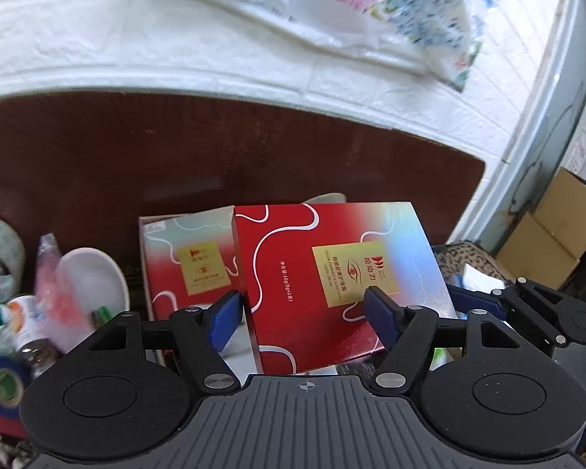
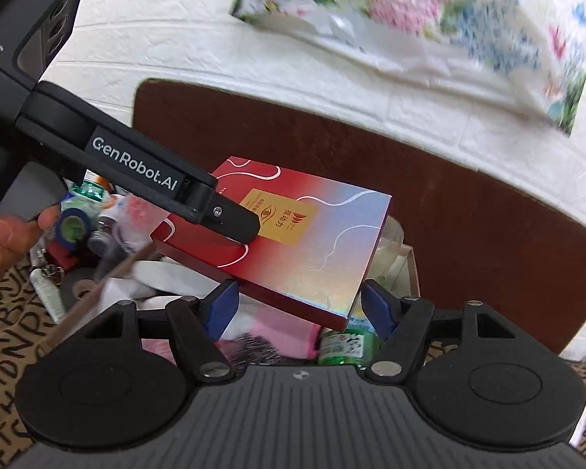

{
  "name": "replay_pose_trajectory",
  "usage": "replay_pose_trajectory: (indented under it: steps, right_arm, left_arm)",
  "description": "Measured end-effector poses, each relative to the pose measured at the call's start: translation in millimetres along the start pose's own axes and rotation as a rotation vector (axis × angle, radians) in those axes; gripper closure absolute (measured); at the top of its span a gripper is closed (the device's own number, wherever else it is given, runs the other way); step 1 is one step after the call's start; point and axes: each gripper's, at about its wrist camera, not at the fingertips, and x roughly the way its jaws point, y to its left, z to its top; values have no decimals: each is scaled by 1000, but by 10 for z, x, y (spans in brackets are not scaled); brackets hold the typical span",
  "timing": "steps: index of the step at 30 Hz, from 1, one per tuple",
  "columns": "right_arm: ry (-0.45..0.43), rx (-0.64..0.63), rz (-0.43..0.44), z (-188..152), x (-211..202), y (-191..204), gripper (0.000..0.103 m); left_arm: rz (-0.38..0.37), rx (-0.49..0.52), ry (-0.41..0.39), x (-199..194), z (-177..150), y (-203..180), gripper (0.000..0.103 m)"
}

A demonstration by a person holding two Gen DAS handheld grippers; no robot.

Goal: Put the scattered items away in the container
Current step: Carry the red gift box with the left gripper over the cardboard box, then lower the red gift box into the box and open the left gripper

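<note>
A red and holographic box lid [image 1: 332,273] with a gold label is held tilted above the container. My left gripper [image 1: 304,312] is shut on its near edge, blue pads on either side. In the right wrist view the same lid [image 2: 304,242] hangs over the box, with the left gripper's black finger [image 2: 230,219] lying on top of it. My right gripper [image 2: 297,308] is open, its pads at the lid's near corner without clamping it. The matching box base [image 1: 183,265] lies behind and left of the lid.
The container [image 2: 406,273] holds socks, a green bottle [image 2: 343,346] and white items. Left of it lie a tape roll [image 2: 72,228], small bottles and a white bowl [image 1: 93,277]. A patterned mat [image 2: 4,336] covers the table. A brown headboard [image 1: 175,156] stands behind. A cardboard box [image 1: 554,230] is at the right.
</note>
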Motion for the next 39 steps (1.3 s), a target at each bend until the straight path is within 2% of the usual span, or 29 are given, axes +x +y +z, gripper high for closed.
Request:
replay_pose_trajectory:
  steps: [7, 9, 15, 19, 23, 25, 28, 30, 31, 35, 39]
  right_arm:
    - [52, 11, 23, -91, 407, -250, 29]
    - [67, 1, 18, -137, 467, -302, 25]
    - [88, 47, 6, -267, 457, -466, 23]
    - [85, 55, 11, -285, 421, -435, 23]
    - [54, 25, -1, -247, 346, -363, 12]
    - [40, 26, -15, -221, 293, -355, 11]
    - [50, 47, -35, -188, 258, -358, 16]
    - [72, 59, -22, -171, 245, -346, 29]
    - [77, 57, -15, -168, 236, -332, 30]
    - [110, 41, -30, -158, 296, -289, 31]
    - [122, 96, -17, -127, 376, -321, 31]
  left_arm:
    - [21, -25, 50, 509, 58, 39, 26]
    - [-2, -33, 65, 588, 37, 24, 25]
    - [-71, 14, 75, 609, -23, -113, 22]
    - [-58, 25, 64, 609, -57, -116, 19]
    - [-41, 26, 78, 574, -68, -76, 13]
    - [-31, 12, 79, 548, -66, -46, 10]
    - [-47, -12, 84, 499, -71, 7, 10]
    - [-54, -15, 86, 462, -86, 14, 10]
    - [-55, -10, 83, 442, -96, 16, 10]
    - [-42, 9, 89, 430, -123, 1, 10]
    - [-24, 17, 103, 445, -149, -5, 10]
